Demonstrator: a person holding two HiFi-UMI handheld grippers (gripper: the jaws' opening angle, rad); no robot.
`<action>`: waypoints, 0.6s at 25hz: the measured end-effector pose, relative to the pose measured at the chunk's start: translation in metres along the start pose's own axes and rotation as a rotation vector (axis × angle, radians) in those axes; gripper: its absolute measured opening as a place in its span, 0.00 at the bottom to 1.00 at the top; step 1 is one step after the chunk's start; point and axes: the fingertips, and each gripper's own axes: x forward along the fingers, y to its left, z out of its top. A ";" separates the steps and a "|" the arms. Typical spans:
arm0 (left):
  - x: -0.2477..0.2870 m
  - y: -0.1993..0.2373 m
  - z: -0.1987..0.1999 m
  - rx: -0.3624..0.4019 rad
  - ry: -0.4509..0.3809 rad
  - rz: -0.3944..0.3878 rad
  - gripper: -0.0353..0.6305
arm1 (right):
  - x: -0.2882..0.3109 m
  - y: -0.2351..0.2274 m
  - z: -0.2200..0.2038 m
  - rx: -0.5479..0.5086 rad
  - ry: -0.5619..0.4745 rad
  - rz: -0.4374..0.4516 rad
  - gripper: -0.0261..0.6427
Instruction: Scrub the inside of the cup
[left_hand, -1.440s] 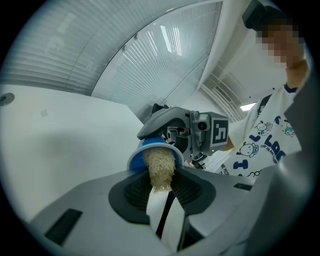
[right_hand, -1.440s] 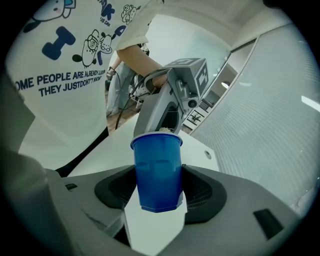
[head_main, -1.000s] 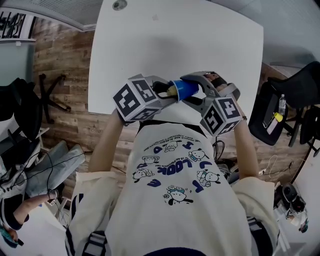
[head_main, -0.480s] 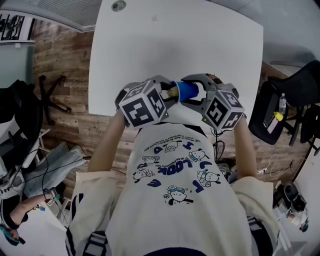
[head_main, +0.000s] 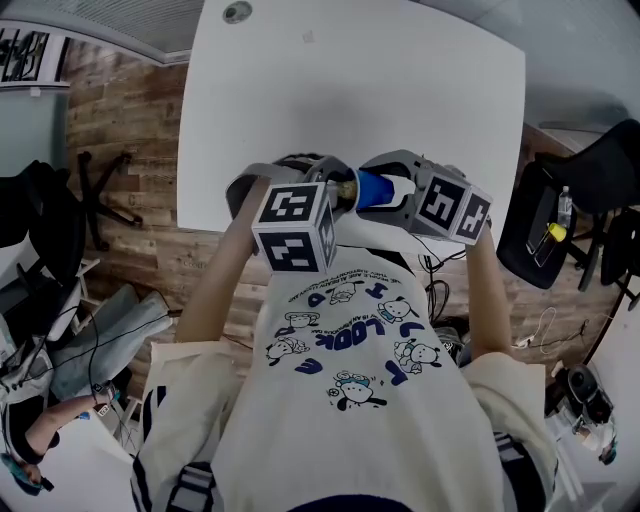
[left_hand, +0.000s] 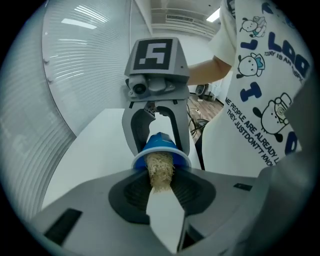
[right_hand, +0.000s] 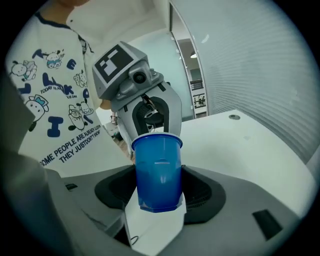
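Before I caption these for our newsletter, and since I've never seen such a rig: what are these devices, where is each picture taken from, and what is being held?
There is no robot here. A person holds a hand-operated gripper in each hand, and the cubes with square markers are part of the grippers. The head view looks down from the person's head, past the printed shirt, onto a white table. The other two views come from a camera riding on each gripper, looking along its fingers.

The left gripper has its fingers shut on a tan fibrous scrubber, whose far end sits in the mouth of a blue cup. The right gripper clamps that cup, tipped on its side with its mouth toward the left gripper. Both are held in the air near the table's front edge.
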 end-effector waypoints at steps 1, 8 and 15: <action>0.000 -0.001 0.000 0.014 0.008 0.003 0.26 | 0.000 0.001 0.000 0.021 -0.008 0.017 0.44; 0.003 0.001 0.001 0.152 0.105 0.097 0.26 | -0.001 0.002 -0.008 0.112 -0.027 0.067 0.44; 0.004 0.006 0.001 0.262 0.161 0.191 0.26 | 0.000 0.002 -0.009 0.212 -0.073 0.108 0.44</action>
